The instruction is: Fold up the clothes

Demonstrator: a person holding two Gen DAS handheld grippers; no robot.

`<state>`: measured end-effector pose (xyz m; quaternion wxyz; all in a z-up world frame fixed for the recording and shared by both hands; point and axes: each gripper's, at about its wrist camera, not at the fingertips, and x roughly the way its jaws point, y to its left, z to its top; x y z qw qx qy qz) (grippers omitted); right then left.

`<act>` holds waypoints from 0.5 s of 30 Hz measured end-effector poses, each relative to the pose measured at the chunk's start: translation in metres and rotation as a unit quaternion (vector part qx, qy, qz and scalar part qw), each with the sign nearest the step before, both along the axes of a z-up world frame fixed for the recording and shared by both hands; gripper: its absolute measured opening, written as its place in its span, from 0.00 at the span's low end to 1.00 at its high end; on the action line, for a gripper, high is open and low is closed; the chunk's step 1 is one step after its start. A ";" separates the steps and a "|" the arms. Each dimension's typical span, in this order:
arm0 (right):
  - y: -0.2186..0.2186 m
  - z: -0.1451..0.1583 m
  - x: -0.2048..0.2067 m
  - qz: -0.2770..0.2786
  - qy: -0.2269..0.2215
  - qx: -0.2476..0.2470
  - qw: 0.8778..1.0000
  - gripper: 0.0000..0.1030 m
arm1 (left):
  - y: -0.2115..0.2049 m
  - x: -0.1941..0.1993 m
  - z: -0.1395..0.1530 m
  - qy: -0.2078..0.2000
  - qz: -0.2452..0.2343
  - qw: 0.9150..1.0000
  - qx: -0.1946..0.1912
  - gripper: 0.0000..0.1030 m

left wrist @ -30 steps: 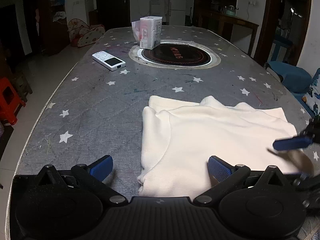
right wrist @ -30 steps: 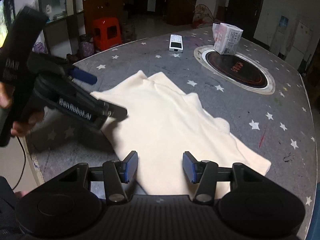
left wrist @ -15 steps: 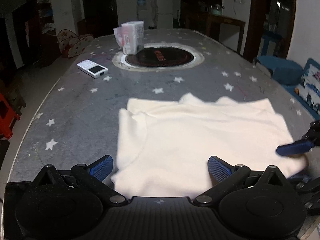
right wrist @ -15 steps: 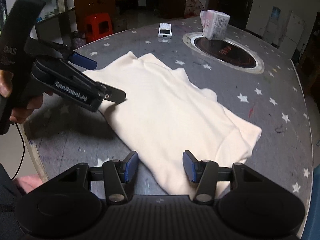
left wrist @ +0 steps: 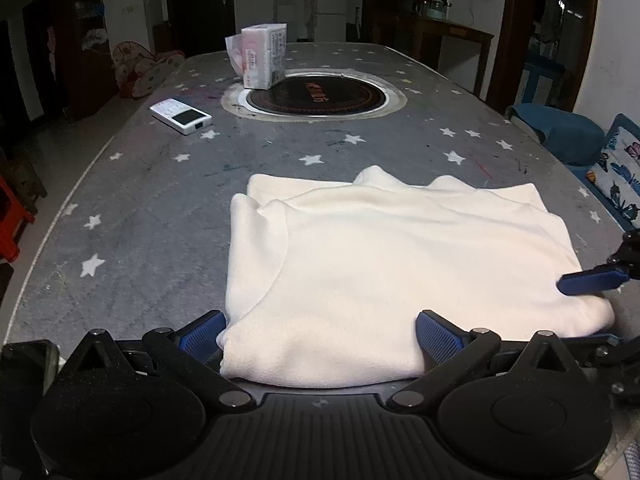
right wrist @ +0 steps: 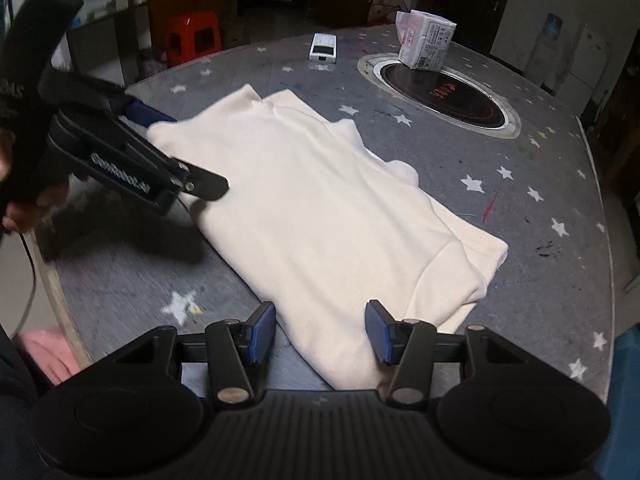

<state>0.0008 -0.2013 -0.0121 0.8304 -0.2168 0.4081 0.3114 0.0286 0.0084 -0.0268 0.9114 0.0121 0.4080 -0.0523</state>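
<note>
Item: cream garment (left wrist: 400,264), folded, lying on our star-patterned grey table (left wrist: 152,208).

We hold the left gripper (left wrist: 318,334) with jaws spread wide at the garment's near left corner, and the right gripper (right wrist: 320,330) likewise spread over its near right end; neither pinches cloth. Further back we list a white remote (left wrist: 181,116), a tissue pack (left wrist: 262,56) and a round inset hob (left wrist: 316,94).

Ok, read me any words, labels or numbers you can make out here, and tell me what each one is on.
"GenRobot.AI": white lettering on the side of the left claw.
Red characters on the black round hob: too blurred to read.
Print on the tissue pack: too small to read.
Buttons and screen of the white remote: nothing legible.
</note>
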 end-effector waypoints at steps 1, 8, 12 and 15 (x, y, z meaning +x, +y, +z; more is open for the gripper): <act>0.000 -0.001 0.001 0.000 -0.001 -0.005 1.000 0.49 | -0.001 0.000 -0.001 0.002 -0.001 1.000 -0.003 1.00; -0.009 -0.001 0.009 -0.013 0.005 -0.010 1.000 0.49 | -0.009 -0.001 -0.002 0.007 -0.021 1.000 -0.008 1.00; -0.012 0.002 0.011 -0.018 0.012 -0.007 1.000 0.49 | -0.005 -0.001 0.002 0.008 -0.024 1.000 -0.011 1.00; -0.015 0.009 0.016 -0.022 0.023 0.010 0.999 0.49 | 0.000 -0.003 0.010 -0.002 -0.024 1.000 -0.003 1.00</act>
